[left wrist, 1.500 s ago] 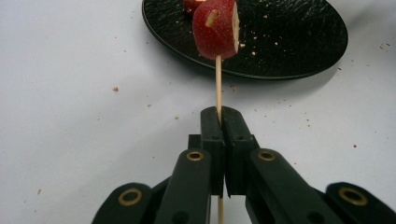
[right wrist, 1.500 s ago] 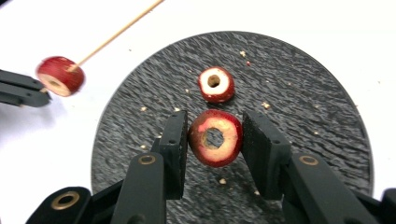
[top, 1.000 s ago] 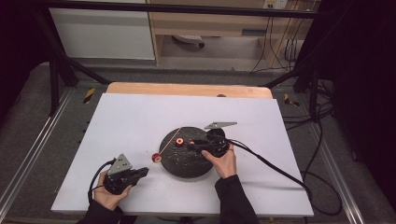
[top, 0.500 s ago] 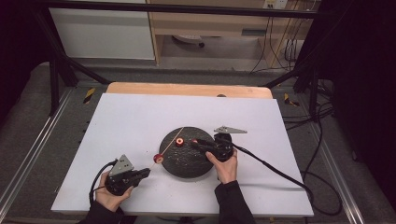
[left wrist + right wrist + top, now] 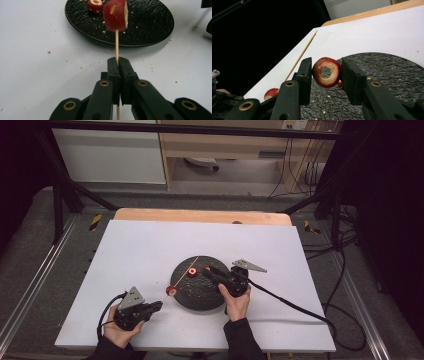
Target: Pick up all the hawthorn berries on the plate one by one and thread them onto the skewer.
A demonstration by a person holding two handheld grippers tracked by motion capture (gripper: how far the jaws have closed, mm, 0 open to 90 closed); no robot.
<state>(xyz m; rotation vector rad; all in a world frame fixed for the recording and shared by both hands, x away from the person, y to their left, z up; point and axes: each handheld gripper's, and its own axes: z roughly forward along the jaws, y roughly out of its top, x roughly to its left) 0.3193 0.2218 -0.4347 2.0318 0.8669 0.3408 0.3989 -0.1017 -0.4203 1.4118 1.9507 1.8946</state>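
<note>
red fruit rings are going onto a wooden skewer (image 5: 116,45), judging by the layout. the left gripper (image 5: 117,63) has its jaws pressed together on the skewer's lower shaft, with one threaded slice (image 5: 115,15) sitting partway up the stick, near the plate's edge. in the right gripper view the right gripper (image 5: 325,72) holds a cored ring (image 5: 327,72) between its jaws; one jaw looks to touch it, the other stands just beside, so whether it is truly pinched or only bracketed i cannot tell.

to do this step well, the ring's hole should face the skewer's pointed tip (image 5: 315,31) squarely — the grip belongs on the ring's rim, light enough not to split the soft flesh. the left hand would best keep the stick level and steady while the ring slides along its line rather than across it.

the black plate (image 5: 200,299) sits mid-table on the white board (image 5: 125,245). on it lie scattered crumbs and one more small ring (image 5: 95,5) near its far rim in the left gripper view; the rest of the dark textured surface is bare.
</note>
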